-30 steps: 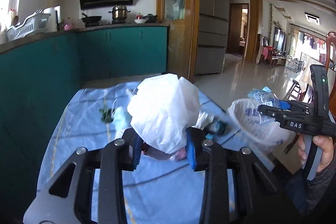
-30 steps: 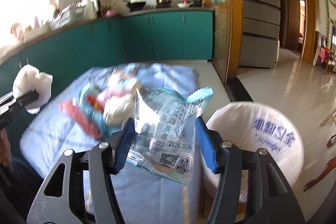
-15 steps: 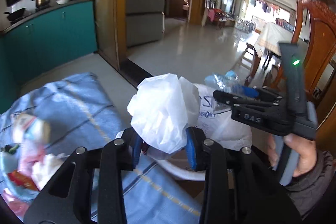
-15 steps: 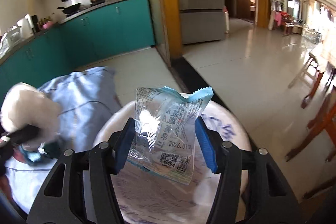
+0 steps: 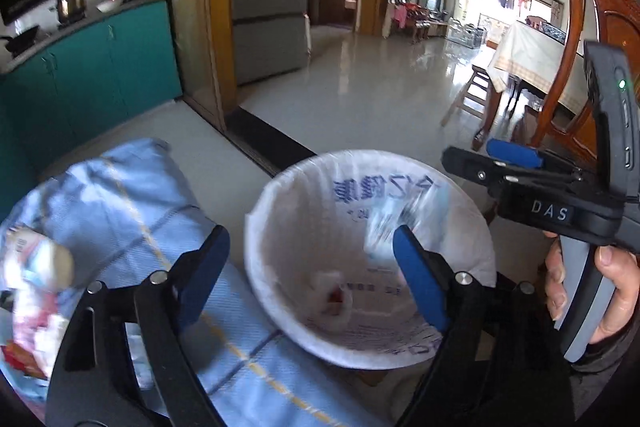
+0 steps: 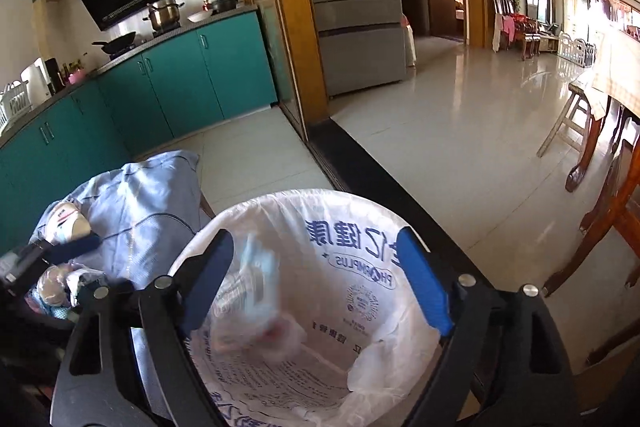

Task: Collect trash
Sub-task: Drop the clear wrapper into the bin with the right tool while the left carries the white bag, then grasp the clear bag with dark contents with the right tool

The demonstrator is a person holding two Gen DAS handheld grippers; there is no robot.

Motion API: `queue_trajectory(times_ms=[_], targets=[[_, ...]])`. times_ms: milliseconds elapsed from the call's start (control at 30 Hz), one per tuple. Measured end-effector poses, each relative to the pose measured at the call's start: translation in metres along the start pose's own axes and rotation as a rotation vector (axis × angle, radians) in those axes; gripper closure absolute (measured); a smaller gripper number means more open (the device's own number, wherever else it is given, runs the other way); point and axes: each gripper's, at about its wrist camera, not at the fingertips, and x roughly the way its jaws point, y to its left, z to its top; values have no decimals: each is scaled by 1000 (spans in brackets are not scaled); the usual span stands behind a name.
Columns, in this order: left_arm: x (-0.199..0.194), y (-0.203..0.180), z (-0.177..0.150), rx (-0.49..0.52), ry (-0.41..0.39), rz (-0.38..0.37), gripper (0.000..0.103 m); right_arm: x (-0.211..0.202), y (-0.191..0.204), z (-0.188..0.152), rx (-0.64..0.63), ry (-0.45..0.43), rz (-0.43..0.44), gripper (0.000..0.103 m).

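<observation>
Bin, lined with a white plastic bag printed in blue characters, occupies the lower centre of both wrist views; its rim stands just beside the edge of a table covered in a pale blue striped cloth. Left gripper: jaws spread wide, blue pads to either side of the bin mouth, nothing between them. Right gripper: jaws likewise spread apart and empty, poised over the bin opening; in the left wrist view it shows at the right edge of the frame, black body marked "DAS", held by a hand at lower right. White crumpled bag with a reddish patch lies in the bottom of the bin, lower centre of the left view. Clear snack wrapper with light blue edging appears blurred inside the bin mouth, left of centre in the right view; the same item shows as a blurred smear against the liner's far wall in the left view. Whether it is resting or in mid-air cannot be told. Remaining trash: a heap of wrappers and packets, white, pink and red, on the cloth at the lower left of the left view, also seen at the left edge of the right view. Background, upper left: teal kitchen cabinets; a steel pot on the counter; a grey refrigerator at upper centre.
</observation>
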Motion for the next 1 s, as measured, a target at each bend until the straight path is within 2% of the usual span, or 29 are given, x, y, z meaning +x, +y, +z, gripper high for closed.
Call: queue_trajectory(times_ms=[100, 200, 233, 300, 367, 400, 533, 567, 667, 767, 800, 867, 967, 1000], targets=[[-38, 25, -8, 1, -73, 177, 19, -6, 14, 0, -30, -29, 25, 21], [-73, 56, -20, -1, -138, 365, 19, -12, 29, 0, -85, -63, 4, 19], [-79, 63, -22, 2, -151, 401, 17, -12, 39, -1, -111, -76, 3, 18], [-98, 86, -32, 6, -173, 502, 16, -11, 53, 1, -142, -80, 27, 18], [-111, 118, -42, -49, -172, 590, 16, -5, 80, -2, -187, -65, 85, 18], [-117, 135, -49, -94, -165, 594, 16, -1, 91, -4, -201, -50, 111, 18], [-128, 201, -79, -324, -105, 524, 16, 24, 162, -17, -274, 68, 307, 18], [-134, 213, -95, -367, -91, 517, 16, 31, 179, -21, -309, 92, 320, 18], [-144, 238, -109, -476, -85, 505, 16, 52, 230, -39, -417, 155, 333, 18], [-151, 252, -122, -530, -108, 486, 16, 60, 256, -55, -477, 221, 388, 30], [-152, 252, -123, -534, -110, 485, 16, 61, 265, -61, -499, 259, 435, 31], [-163, 259, -130, -521, -105, 492, 16, 54, 273, -70, -545, 270, 475, 31], [-160, 257, -135, -487, -78, 506, 16, 38, 281, -79, -614, 305, 618, 31], [-160, 257, -137, -478, -67, 496, 16, 33, 282, -80, -625, 303, 641, 31]])
